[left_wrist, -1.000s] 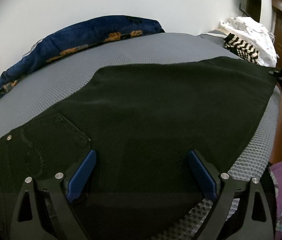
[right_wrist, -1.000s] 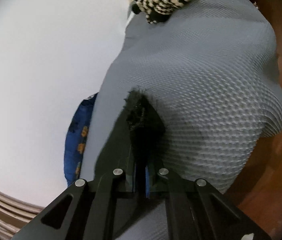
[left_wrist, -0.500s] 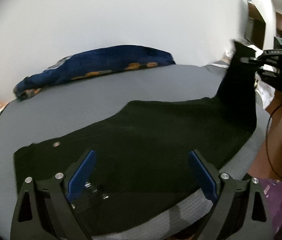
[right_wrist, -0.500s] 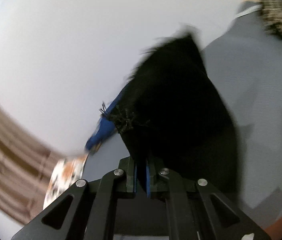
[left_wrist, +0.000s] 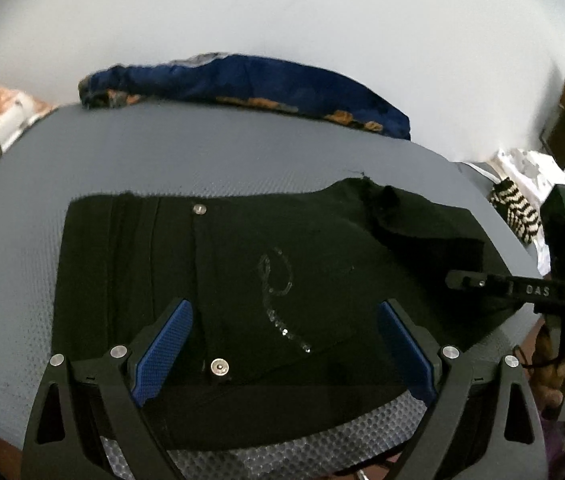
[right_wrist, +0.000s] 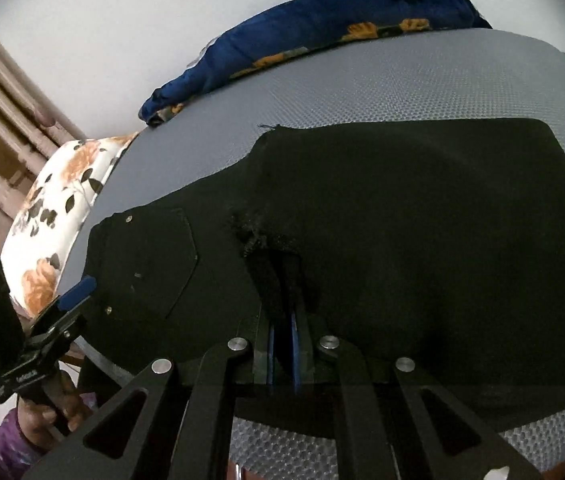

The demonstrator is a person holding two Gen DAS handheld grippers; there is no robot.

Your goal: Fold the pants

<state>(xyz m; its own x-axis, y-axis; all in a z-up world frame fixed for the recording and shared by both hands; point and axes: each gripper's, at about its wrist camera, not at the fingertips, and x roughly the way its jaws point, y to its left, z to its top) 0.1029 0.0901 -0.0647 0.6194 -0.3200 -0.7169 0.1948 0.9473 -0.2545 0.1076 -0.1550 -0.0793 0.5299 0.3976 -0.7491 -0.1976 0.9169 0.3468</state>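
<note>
The black pants (left_wrist: pixel 266 280) are spread folded on the grey bed (left_wrist: pixel 202 160). Their frayed hem is pinched in the right hand-held gripper (right_wrist: pixel 282 328), while the waist lies beneath the wide-spread left hand-held gripper (left_wrist: pixel 282 344).

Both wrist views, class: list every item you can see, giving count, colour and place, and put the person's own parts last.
Pants: one, black, folded over on the mat.
Mat: one, grey, honeycomb texture, under the pants.
Cloth: one, dark blue with orange print, along the mat's far edge by the wall.
Floral fabric: one, white with orange flowers, past the mat's left end.
Striped knit: one, black and cream, off the mat's right end.
Left gripper: one, black with blue pads, open over the waistband.
Right gripper: one, black, shut on the pants hem.
</note>
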